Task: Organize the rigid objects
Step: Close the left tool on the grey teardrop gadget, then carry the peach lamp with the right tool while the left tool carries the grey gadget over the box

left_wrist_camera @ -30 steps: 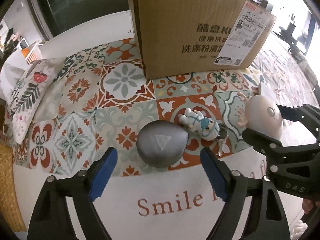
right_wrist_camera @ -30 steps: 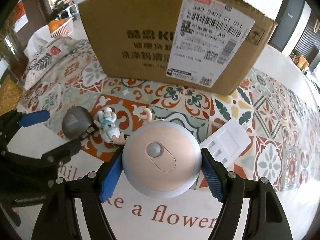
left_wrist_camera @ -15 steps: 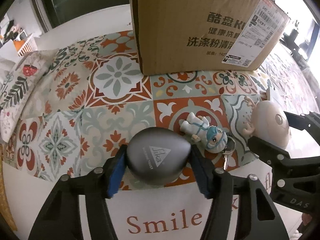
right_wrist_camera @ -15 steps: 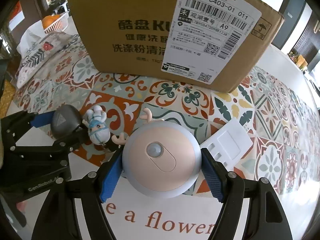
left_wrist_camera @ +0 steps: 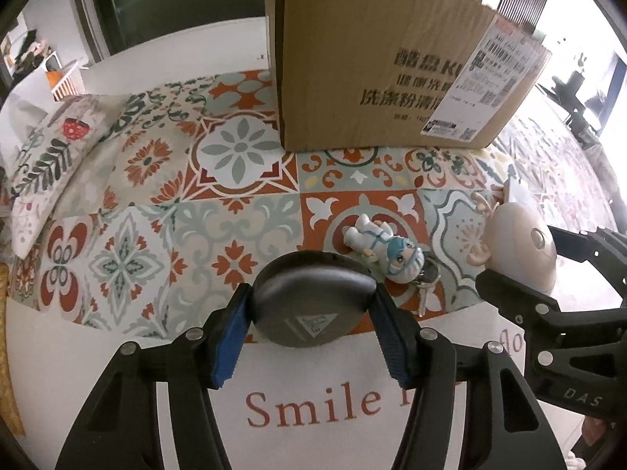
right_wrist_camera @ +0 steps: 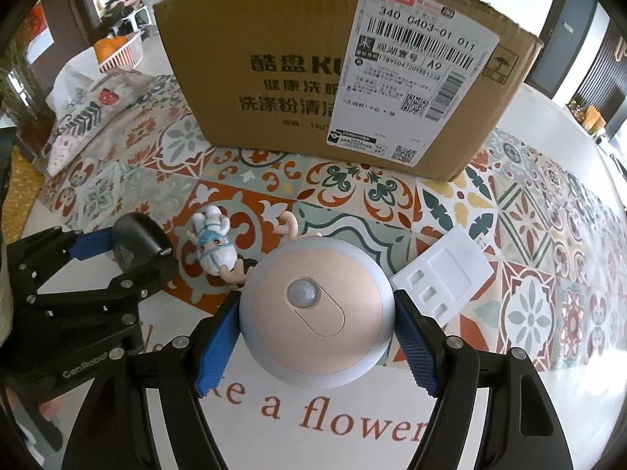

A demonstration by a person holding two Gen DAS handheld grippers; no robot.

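Since a moment ago the dark grey case (left_wrist_camera: 311,305) has been tipping up off the patterned cloth (left_wrist_camera: 235,203): its rounded back edge is now rising toward the camera and its flat logo face is turning down toward the fingers, where it was lying flat before. It is sitting clamped between the blue pads of the left gripper (left_wrist_camera: 311,329), its long axis running side to side across the fingers, just over the cloth's near edge. The left gripper is reaching forward, low over the white table (left_wrist_camera: 313,442).

Beside it on the right, a small figurine in white with teal hair (left_wrist_camera: 386,244) is lying on its back on the cloth, head pointing toward the near edge.

Further right, the right gripper (right_wrist_camera: 315,327) is reaching in parallel, its fingers squeezing the sides of the round pink antlered lamp (right_wrist_camera: 315,313), whose domed face with the sensor window is turning up to the camera and whose antlers are pointing away toward the cardboard box (right_wrist_camera: 313,78). A white plastic tray (right_wrist_camera: 443,274) is lying flat just to the right of the lamp. The box is standing upright at the back of the cloth.
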